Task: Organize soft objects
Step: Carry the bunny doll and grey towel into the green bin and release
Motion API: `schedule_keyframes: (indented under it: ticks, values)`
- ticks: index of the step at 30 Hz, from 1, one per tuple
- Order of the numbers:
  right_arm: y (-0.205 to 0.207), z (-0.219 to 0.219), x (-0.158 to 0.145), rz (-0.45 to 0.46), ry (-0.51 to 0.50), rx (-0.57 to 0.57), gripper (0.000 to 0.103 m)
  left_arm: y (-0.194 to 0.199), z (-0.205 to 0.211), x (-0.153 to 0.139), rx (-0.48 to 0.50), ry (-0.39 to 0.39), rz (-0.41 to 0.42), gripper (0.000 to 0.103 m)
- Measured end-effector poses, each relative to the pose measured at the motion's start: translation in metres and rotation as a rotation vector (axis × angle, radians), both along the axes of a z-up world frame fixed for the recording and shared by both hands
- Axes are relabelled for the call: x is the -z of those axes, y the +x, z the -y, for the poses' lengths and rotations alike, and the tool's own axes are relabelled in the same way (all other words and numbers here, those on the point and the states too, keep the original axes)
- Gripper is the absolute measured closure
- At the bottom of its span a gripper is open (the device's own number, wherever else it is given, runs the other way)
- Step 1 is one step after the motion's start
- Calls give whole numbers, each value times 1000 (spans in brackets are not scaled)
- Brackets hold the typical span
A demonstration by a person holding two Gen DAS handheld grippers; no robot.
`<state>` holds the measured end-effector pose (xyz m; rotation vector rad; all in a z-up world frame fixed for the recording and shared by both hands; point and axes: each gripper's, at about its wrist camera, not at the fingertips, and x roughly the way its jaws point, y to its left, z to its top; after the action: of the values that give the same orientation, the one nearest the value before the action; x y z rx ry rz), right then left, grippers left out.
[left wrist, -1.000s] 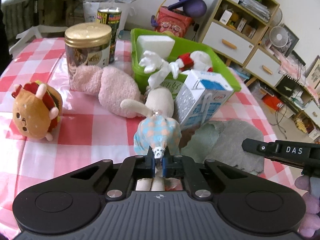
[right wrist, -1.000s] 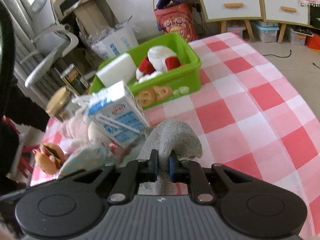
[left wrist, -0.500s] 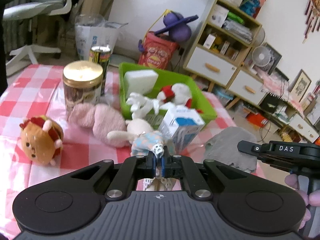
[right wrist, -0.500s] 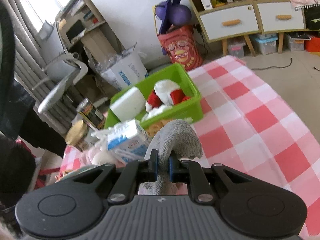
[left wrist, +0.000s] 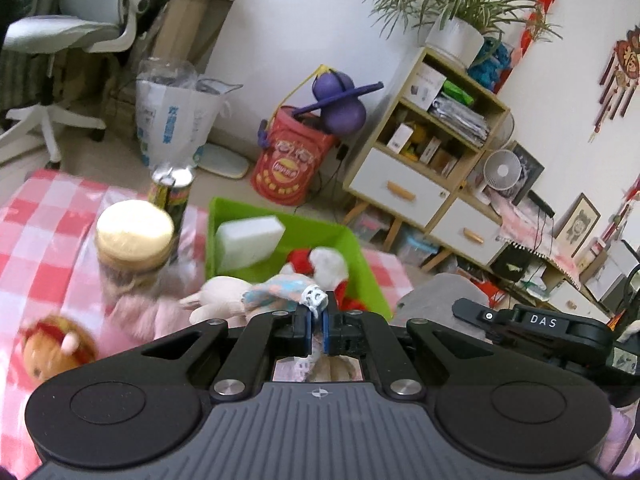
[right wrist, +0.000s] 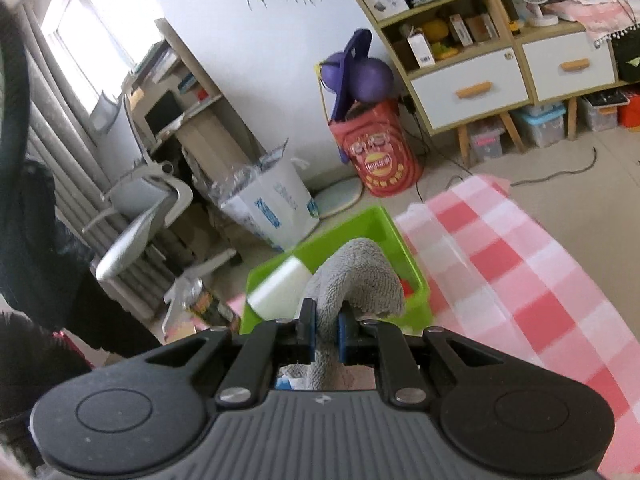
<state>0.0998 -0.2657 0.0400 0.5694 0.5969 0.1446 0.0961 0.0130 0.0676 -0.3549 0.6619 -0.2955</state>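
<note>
In the left wrist view, a burger-shaped plush [left wrist: 48, 348] sits at the lower left edge on the pink checked tablecloth [left wrist: 36, 232], with a pink fuzzy plush [left wrist: 136, 316] just right of it. Above that stands a jar with a gold lid [left wrist: 134, 236], and behind the jar a printed can [left wrist: 172, 192]. Toward the middle, a green bin [left wrist: 344, 236] holds a white foam block [left wrist: 248, 240] in its left part and a red-and-white plush [left wrist: 320, 260] in its right part. The left gripper [left wrist: 316, 326] is clamped on the lacy hem of a cream doll in a pastel checked dress [left wrist: 256, 292], which stretches away to the left from the blue pads, in front of the bin's near wall. At the right of this frame the right tool's black body crosses in, with grey cloth showing beside it. In the right wrist view, the foam block [right wrist: 280, 292] shows at the left of the green bin [right wrist: 376, 224]. The right gripper [right wrist: 326, 334] is pinched shut on a grey towel [right wrist: 360, 276], whose fold humps up from between the pads and droops to the right, in front of the bin's interior. The checked tablecloth [right wrist: 520, 264] fills the right side.
</note>
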Motion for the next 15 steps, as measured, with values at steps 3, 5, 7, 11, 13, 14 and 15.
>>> schedule_keyframes:
  ticks: [3, 5, 7, 11, 13, 14, 15]
  values:
    - [17, 0, -9, 20, 14, 2, 103, 17, 8, -6, 7, 8, 15, 103]
    - [28, -1, -12, 35, 15, -2, 103, 31, 13, -8, 16, 11, 21, 103]
    - [40, -2, -13, 47, 19, -7, 103, 46, 19, -6, 24, 8, 21, 103]
    - [61, -5, -5, 45, 21, -16, 103, 75, 27, 10, 35, 11, 8, 103]
    - [71, -8, 4, 32, 10, -17, 103, 90, 30, 24, 42, 18, -12, 103]
    - [77, -8, 10, 24, 5, -16, 103, 98, 31, 30, 42, 24, -25, 103]
    - [82, -9, 16, 15, 3, -17, 103, 105, 33, 38, 41, 36, -39, 103]
